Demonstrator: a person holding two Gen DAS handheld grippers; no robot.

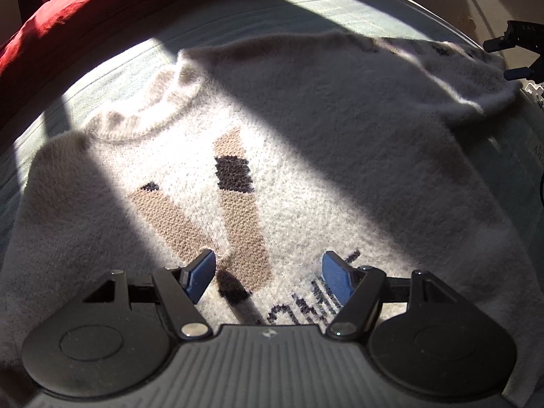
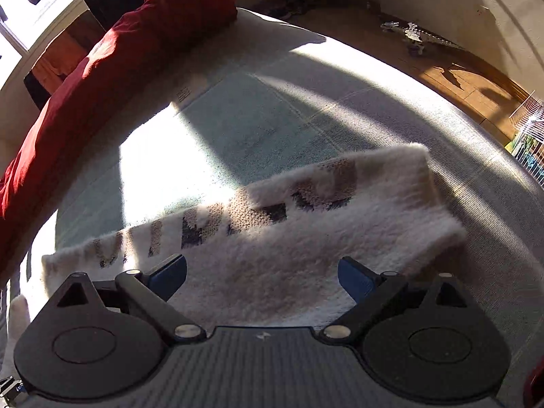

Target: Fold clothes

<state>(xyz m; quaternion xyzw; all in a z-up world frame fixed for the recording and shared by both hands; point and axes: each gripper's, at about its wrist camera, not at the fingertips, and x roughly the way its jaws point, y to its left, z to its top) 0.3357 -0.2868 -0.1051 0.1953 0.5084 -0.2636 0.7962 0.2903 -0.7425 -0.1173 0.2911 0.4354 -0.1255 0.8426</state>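
A fuzzy cream sweater (image 1: pixel 306 119) with tan and dark knit patches lies front up on a pale bed cover (image 2: pixel 255 119), its ribbed collar (image 1: pixel 146 115) toward the upper left. My left gripper (image 1: pixel 268 258) hovers open over the chest pattern, nothing between its blue pads. A patterned sleeve (image 2: pixel 306 224) lies folded across the body; in the left wrist view the sleeve (image 1: pixel 442 74) runs along the sweater's top right. My right gripper (image 2: pixel 261 261) stands open just above that sleeve, holding nothing. In the left wrist view the right gripper (image 1: pixel 505 59) shows at the far right edge.
A red blanket (image 2: pixel 119 61) is bunched along the bed's far left side, and this red blanket (image 1: pixel 51 17) also fills the left wrist view's top left. Beyond the bed lie a wooden floor (image 2: pixel 459 78), a small toy figure (image 2: pixel 413 35) and a white wire cage (image 2: pixel 530 142).
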